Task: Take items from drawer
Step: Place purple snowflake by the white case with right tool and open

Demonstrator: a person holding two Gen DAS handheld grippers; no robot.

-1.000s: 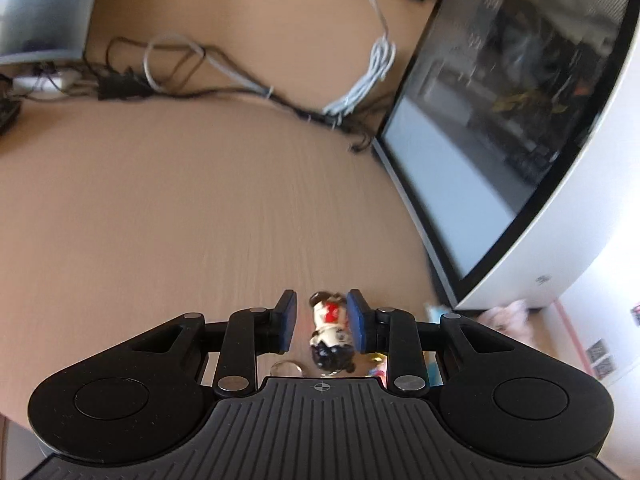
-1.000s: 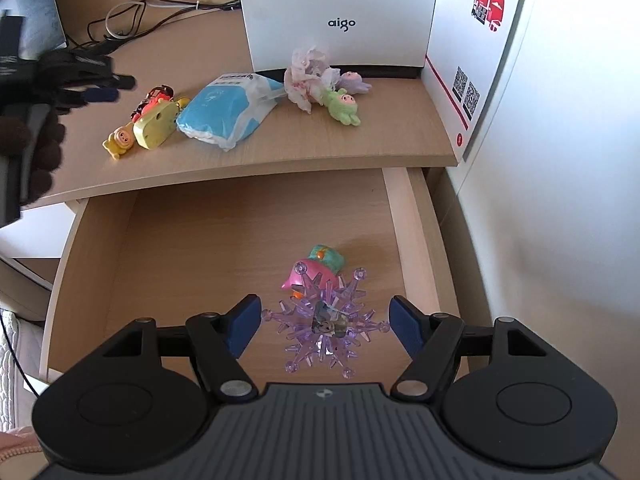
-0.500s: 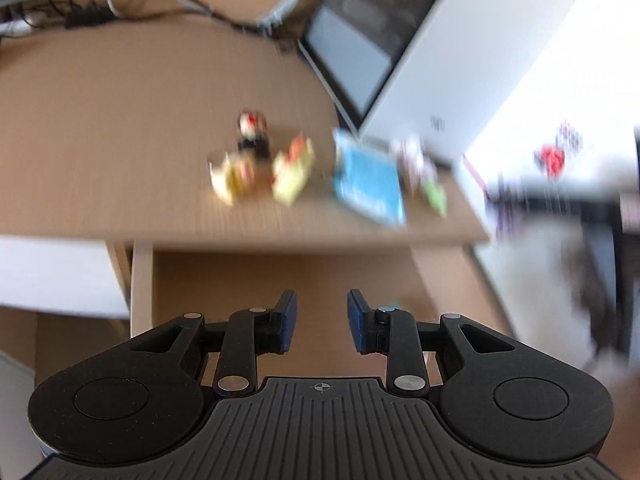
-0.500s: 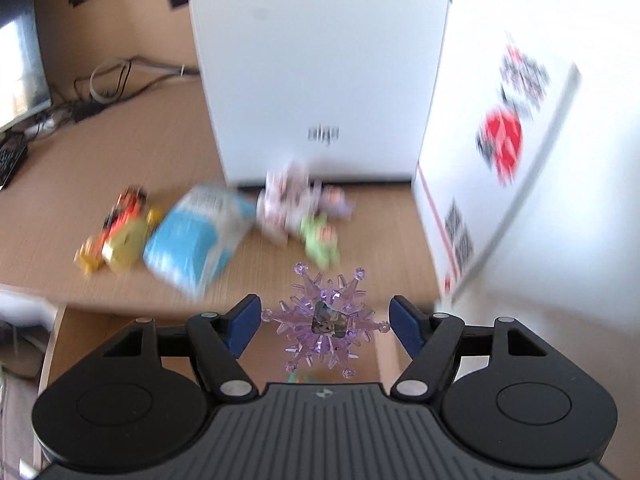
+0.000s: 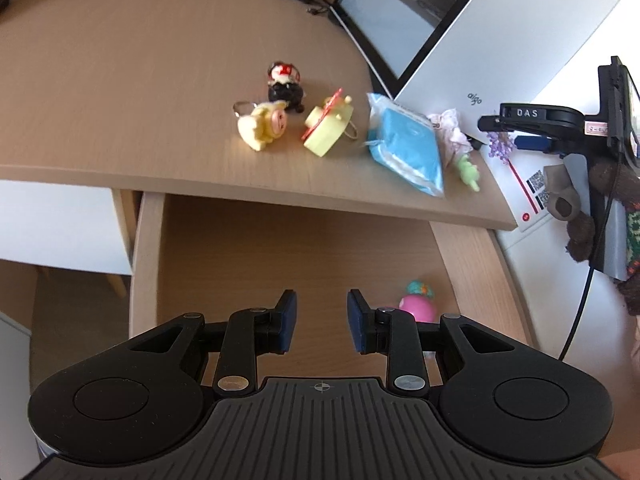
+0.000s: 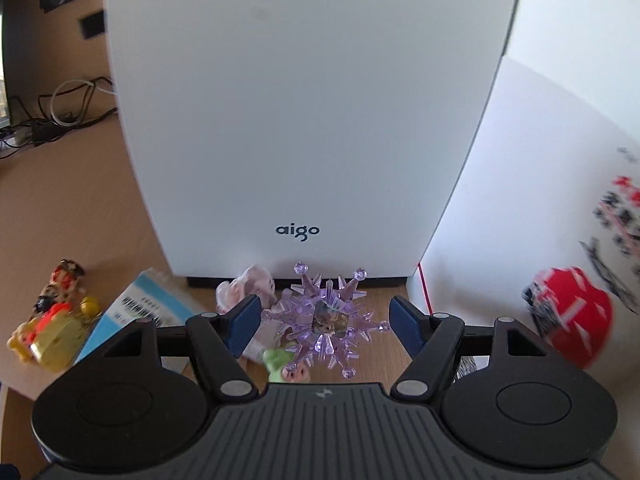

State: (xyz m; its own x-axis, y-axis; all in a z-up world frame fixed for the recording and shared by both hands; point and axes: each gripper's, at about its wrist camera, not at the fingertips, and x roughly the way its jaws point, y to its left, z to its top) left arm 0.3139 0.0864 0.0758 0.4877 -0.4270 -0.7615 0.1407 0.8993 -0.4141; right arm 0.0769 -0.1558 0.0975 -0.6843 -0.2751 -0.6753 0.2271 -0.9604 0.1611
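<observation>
- Right wrist view: the right gripper (image 6: pixel 325 314) carries a purple crystal snowflake (image 6: pixel 344 332). Its jaws stand wide and are clamped on the tips of the snowflake's spikes.
- The snowflake hangs above the bench (image 6: pixel 80 216), just in front of the white aigo computer case (image 6: pixel 296 120). It sits over a pale pink plush (image 6: pixel 244 288) and a small green toy (image 6: pixel 280 362).
- In my judgement the step in hand is setting this drawer item down among those already laid out.
- Also on the bench are a blue packet (image 6: pixel 148 308) and a cluster of yellow and red keychain figures (image 6: pixel 52 328) to the left.
- The next move for this hand calls for lowering the snowflake onto bare wood beside the plush rather than on top of it. Only then should the jaws part, since the thin spikes look brittle.
- Left wrist view: the left gripper (image 5: pixel 319 326) holds nothing. Its jaws are a little apart with bare drawer floor showing between them.
- It hangs tilted down over the open drawer (image 5: pixel 146 260).
- One thing is visible inside: a pink toy with a teal top (image 5: pixel 417 307), near the right-hand wall and partly hidden behind the right finger. The near end of the drawer is hidden by the gripper body.
- That toy is the likely next pick. Taking it calls for shifting right, spreading the jaws wider than the toy, and coming down around it without hitting the drawer wall.
</observation>
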